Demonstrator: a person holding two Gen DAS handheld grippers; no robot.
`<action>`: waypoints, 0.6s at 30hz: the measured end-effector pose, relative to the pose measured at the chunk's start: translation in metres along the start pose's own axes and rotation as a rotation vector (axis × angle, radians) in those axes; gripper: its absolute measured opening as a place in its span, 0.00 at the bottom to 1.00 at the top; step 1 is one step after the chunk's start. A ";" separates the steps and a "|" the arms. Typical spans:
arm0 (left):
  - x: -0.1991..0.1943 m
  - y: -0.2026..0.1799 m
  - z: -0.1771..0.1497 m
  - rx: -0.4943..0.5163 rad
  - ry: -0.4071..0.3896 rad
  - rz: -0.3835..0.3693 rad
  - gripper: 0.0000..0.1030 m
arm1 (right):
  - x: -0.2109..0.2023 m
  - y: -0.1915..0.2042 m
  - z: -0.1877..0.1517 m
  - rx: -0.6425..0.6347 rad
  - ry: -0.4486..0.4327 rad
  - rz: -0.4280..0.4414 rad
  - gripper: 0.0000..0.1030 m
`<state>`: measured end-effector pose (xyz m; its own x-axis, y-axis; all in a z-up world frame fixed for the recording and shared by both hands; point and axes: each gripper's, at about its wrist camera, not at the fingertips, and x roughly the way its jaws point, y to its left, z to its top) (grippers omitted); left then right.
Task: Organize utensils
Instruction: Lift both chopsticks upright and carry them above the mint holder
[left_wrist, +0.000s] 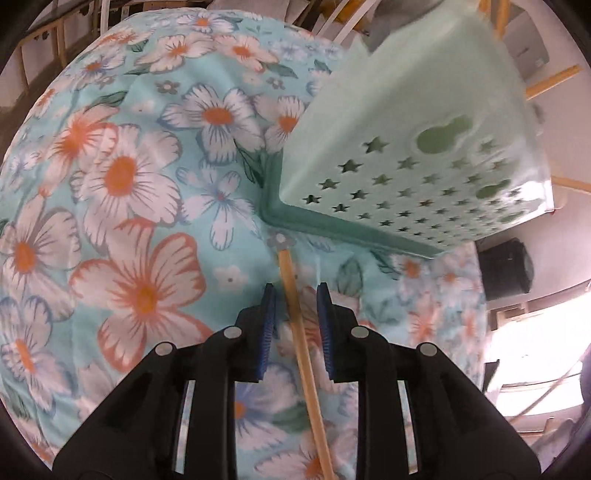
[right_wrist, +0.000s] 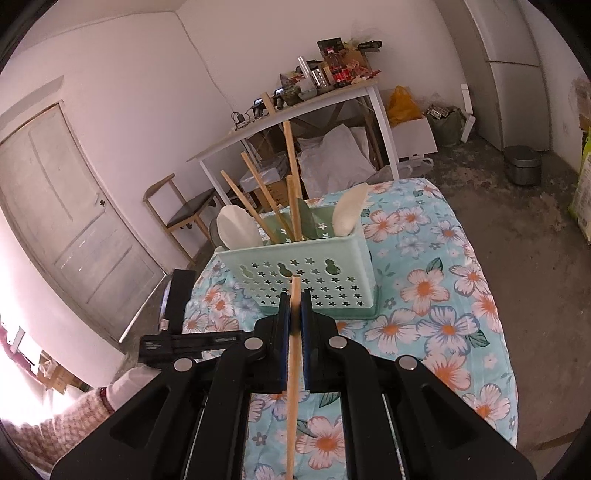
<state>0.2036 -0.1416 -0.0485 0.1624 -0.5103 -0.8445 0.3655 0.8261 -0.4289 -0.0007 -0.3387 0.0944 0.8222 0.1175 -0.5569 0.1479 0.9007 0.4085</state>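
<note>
A wooden chopstick (right_wrist: 293, 347) is clamped between the closed jaws of the right gripper (right_wrist: 295, 295), its tip projecting just past the blue pads (right_wrist: 306, 332) toward the pale green holder (right_wrist: 314, 284) directly ahead. Several more chopsticks (right_wrist: 291, 177) and two white spoons (right_wrist: 234, 227) are stood upright inside that star-perforated holder, which is set on the floral tablecloth (right_wrist: 443, 295).

A second chopstick (left_wrist: 295, 317) is seen between the jaws of the left gripper (left_wrist: 296, 291), which are held apart with a gap on each side of it. This chopstick is lying on the cloth (left_wrist: 129, 184), its far end reaching toward the near corner of the holder (left_wrist: 406, 147) just ahead.
</note>
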 end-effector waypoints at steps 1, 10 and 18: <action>0.001 -0.001 0.001 0.005 -0.005 0.006 0.19 | 0.000 -0.001 0.000 0.004 0.001 0.001 0.06; -0.031 -0.003 -0.006 0.016 -0.080 0.017 0.05 | 0.001 -0.005 0.002 0.014 -0.003 0.018 0.06; -0.134 -0.023 -0.018 0.092 -0.289 -0.103 0.05 | -0.012 0.002 0.007 0.003 -0.047 0.040 0.06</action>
<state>0.1574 -0.0881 0.0685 0.3693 -0.6482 -0.6659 0.4728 0.7479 -0.4659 -0.0058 -0.3412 0.1071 0.8524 0.1333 -0.5056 0.1163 0.8944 0.4319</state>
